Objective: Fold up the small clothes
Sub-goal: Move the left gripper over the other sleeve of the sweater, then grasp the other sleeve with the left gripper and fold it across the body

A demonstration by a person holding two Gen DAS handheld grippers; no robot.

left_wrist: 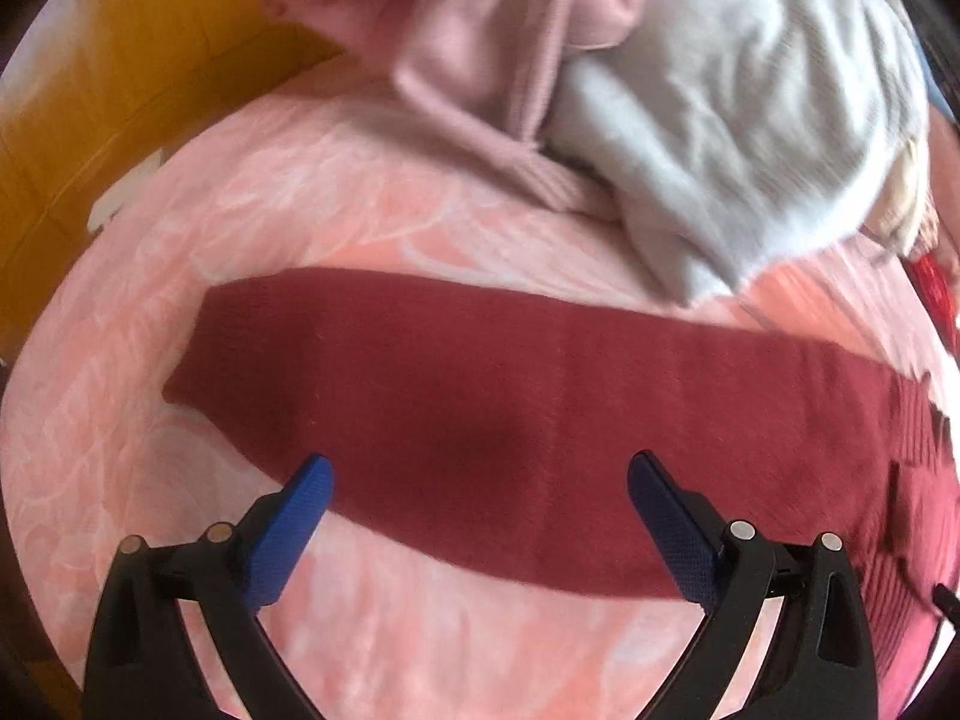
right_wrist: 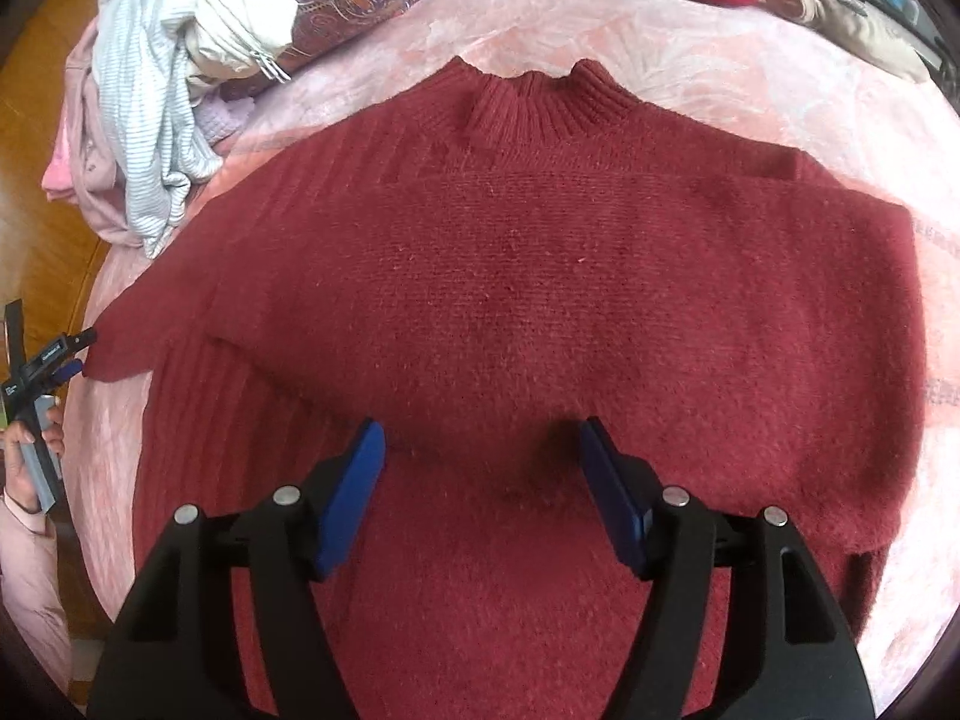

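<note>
Left wrist view: my left gripper [left_wrist: 480,474] hangs wide open, empty, over the dark red knitted sweater's [left_wrist: 540,396] sleeve on the pink patterned bedspread [left_wrist: 372,210]; a heap of pink and grey clothes [left_wrist: 660,90] crowds beyond. Right wrist view: my right gripper [right_wrist: 480,444] gapes empty above the sweater's body [right_wrist: 540,276]; striped white laundry [right_wrist: 156,90] lies left.

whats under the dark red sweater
The dark red sweater lies flat on a pink patterned bedspread, which shows all around it. One sleeve is folded over the body. Whatever else lies beneath the knit is covered and cannot be seen.
</note>
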